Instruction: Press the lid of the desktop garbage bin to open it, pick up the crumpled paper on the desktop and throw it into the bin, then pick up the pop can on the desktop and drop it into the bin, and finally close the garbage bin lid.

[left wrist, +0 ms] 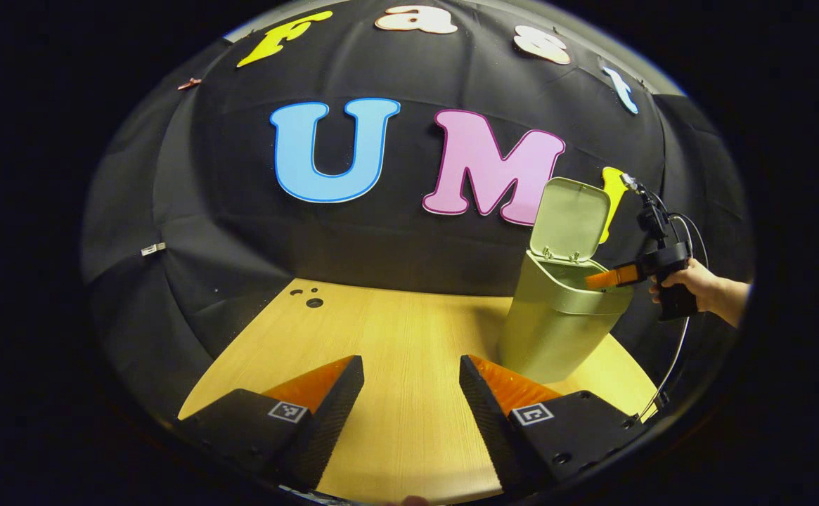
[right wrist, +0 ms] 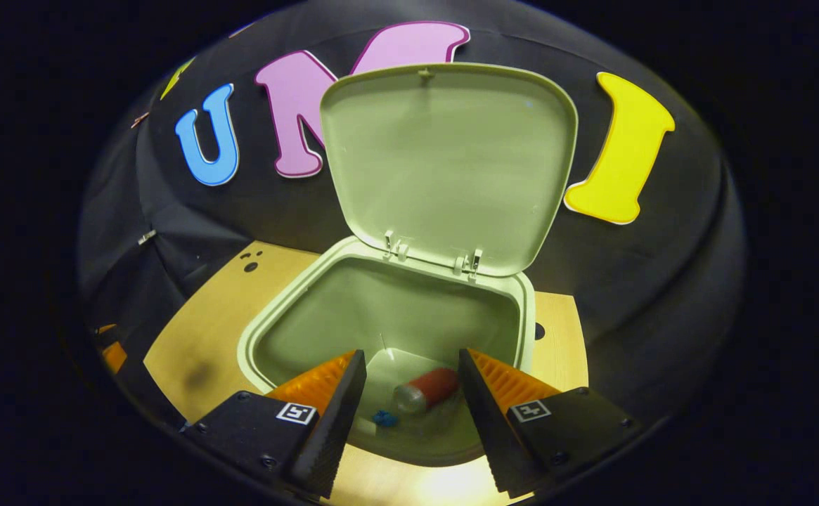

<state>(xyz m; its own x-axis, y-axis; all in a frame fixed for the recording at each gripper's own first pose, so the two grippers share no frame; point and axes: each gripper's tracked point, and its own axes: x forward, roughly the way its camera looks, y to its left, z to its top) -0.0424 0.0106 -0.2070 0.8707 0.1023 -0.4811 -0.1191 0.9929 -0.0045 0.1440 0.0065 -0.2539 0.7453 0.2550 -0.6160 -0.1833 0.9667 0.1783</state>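
While the left gripper hangs low over the wooden table, its two fingers stand spread apart with bare tabletop between them and nothing in the gap. At the far left of the table, near the black cloth wall, a few small dark holes mark the wood.

To the right in the left gripper view stands the bin, pale green, upright on the table, its lid swung up and back against the wall. Farther right again, a hand grips the handle of the right gripper, whose fingers reach over the bin's right rim; a cable loops down from it. From this view, cannot tell how wide those fingers stand.

Right gripper view: the right gripper looks down into the open bin, fingers spread, holding nothing. Lid upright at the far side, hinged on two clips. At the bottom of the bin, seen between the fingers, the can lies on its side, red body, silver end turned left. Just left of it a small blue object, too small to identify. Crumpled paper: cannot make it out for certain in the bin's bottom.
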